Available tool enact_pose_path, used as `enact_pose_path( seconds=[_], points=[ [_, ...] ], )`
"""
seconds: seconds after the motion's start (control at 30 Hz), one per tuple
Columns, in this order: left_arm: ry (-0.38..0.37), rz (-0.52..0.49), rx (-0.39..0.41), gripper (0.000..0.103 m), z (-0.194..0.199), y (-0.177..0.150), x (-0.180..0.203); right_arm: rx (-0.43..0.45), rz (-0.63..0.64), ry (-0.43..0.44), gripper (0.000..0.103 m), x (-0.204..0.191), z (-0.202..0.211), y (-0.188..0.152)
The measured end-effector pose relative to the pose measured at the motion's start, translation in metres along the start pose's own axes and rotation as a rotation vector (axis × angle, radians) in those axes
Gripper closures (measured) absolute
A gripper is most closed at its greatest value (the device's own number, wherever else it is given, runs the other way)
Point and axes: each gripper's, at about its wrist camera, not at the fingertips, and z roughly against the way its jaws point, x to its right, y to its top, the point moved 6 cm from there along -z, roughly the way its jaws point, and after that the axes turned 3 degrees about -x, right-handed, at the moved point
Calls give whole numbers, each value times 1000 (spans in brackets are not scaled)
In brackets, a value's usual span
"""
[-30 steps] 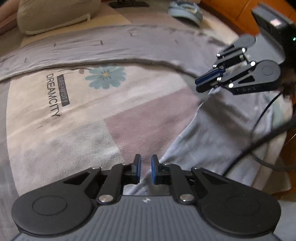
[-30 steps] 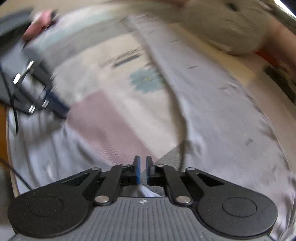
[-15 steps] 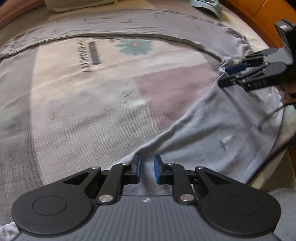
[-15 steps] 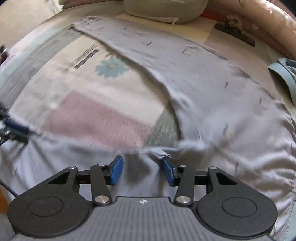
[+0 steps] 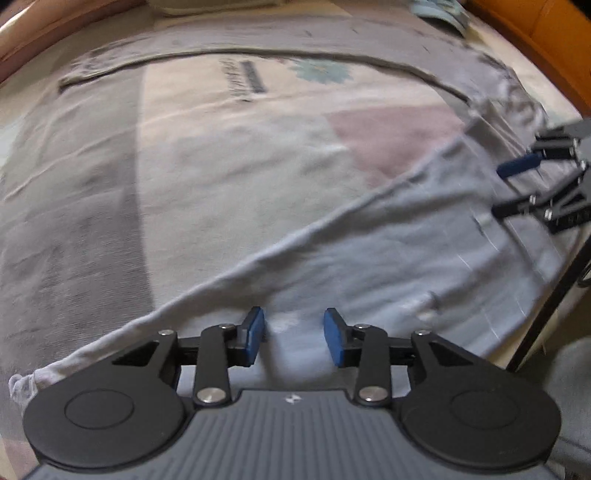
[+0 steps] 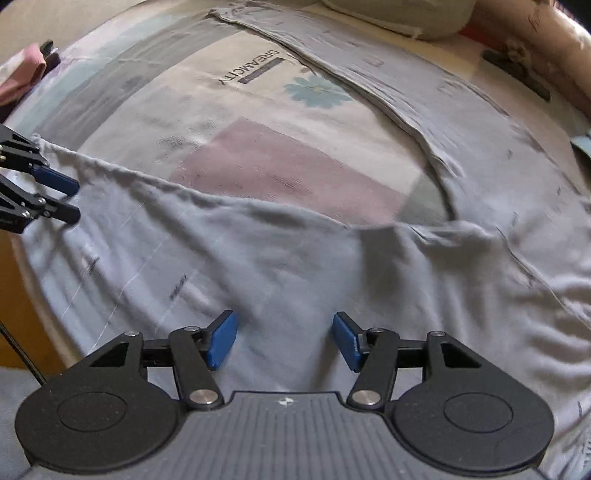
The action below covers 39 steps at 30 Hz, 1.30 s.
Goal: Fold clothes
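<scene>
Patterned bedsheet under everything. Our grey garment lies spread from 6 toward 1 o'clock. Left gripper and right gripper hover with jaws apart, holding nothing. Mid-fold probably; next needs an edge grip.

A home bedroom: a bed covered by a patchwork-printed sheet marked DREAMCITY, a beige pillow at its far edge.
</scene>
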Motion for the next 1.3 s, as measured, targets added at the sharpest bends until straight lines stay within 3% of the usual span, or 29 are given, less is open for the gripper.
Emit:
enact_pose_path(
  seconds=[0.07, 0.2, 0.43, 0.6, 0.77, 0.97, 1.07, 1.23, 1.3],
  points=[
    [43, 45, 1, 66, 2, 1, -18, -8, -46, -11, 15, -3, -7, 8],
    [82, 92, -4, 68, 18, -4, -40, -64, -114, -2, 0, -6, -20, 19],
    [61, 48, -1, 61, 13, -8, -31, -104, -142, -49, 0, -9, -26, 24],
    [121, 130, 23, 43, 9, -20, -56, -98, -148, -57, 0, -9, -25, 23],
    [154, 200, -1, 50, 23, -27, -75, -68, -142, -61, 0, -8, -24, 20],
    [69, 34, 33, 45, 29, -29, -29, -11, -91, -48, 0, -12, -14, 7],
    [74, -34, 12, 45, 19, -42, -15, 7, -43, -38, 0, -19, -11, -7],
    [87, 29, -13, 28, 21, -73, -28, 36, 37, -22, 0, -31, -5, -29],
    [92, 61, -47, 27, 25, -83, -38, 48, 69, -16, 0, -36, -3, -38]
  ],
)
